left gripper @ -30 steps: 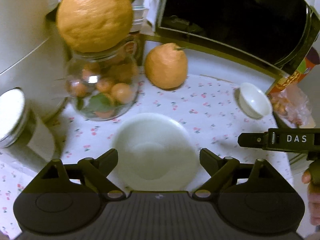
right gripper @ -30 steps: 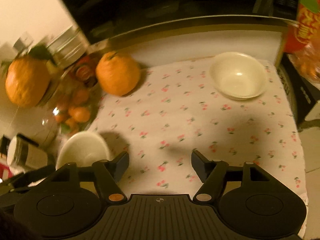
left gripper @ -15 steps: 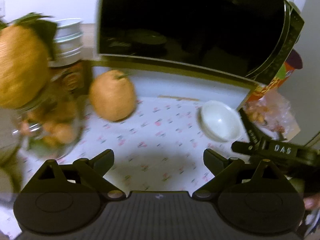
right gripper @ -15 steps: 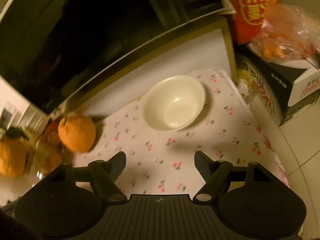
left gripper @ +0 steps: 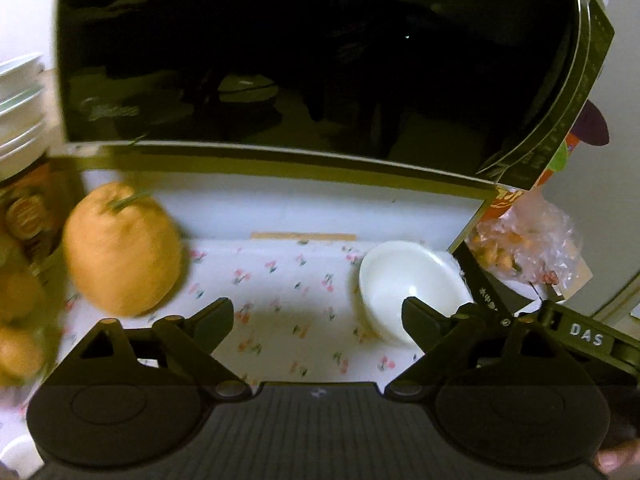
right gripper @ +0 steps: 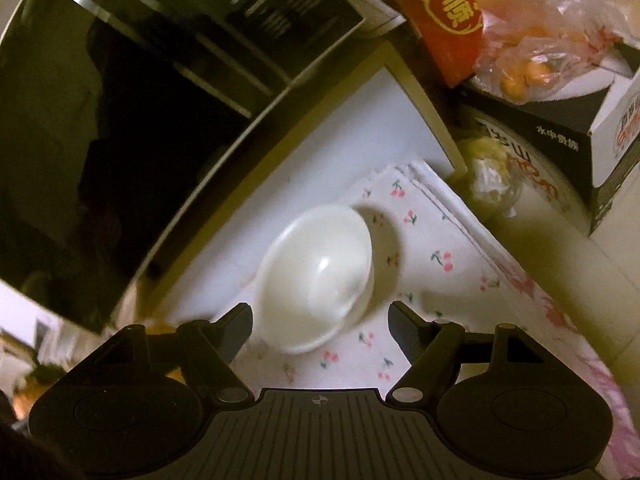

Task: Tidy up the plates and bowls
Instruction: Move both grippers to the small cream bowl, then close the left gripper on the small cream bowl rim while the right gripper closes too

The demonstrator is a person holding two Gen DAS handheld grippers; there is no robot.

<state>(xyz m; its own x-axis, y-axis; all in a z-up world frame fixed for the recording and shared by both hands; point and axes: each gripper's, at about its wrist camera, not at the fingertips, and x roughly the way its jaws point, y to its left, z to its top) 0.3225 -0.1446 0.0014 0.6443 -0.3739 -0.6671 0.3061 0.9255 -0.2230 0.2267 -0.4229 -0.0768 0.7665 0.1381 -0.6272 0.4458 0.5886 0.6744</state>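
1. Bowl (right gripper: 316,276): white, glossy, lying just ahead of your right gripper (right gripper: 320,324), lower centre of the right wrist frame. In the left wrist view it shows at centre right (left gripper: 408,284), partly behind the left gripper's right finger.
2. Handling, as a judgement: looks like glazed ceramic or hard plastic, so stiff, slick, likely chippable. Probably light enough for one gripper.
3. Where to take hold: pinch the near rim, one pad inside and one outside the wall. Gripping across the full width looks too wide and too slippery.
4. Right gripper: fingers spread and closing slightly, nothing between the pads; the bowl sits just beyond the tips.
5. Left gripper (left gripper: 318,320): fingers spread wide, closing a little, empty, over bare cloth.
6. Surface: cherry-print cloth (right gripper: 436,280), thin, with folded layers at its far corner; it may drag if you slide the bowl.
7. Room: dark glossy appliance (left gripper: 280,60) fills the top of both frames. Large orange fruit (left gripper: 120,256) at left, stacked white bowls (left gripper: 20,108) at far left edge, bagged snacks (right gripper: 532,52) and a printed box (right gripper: 560,136) at upper right. Tight quarters; lift before travelling.
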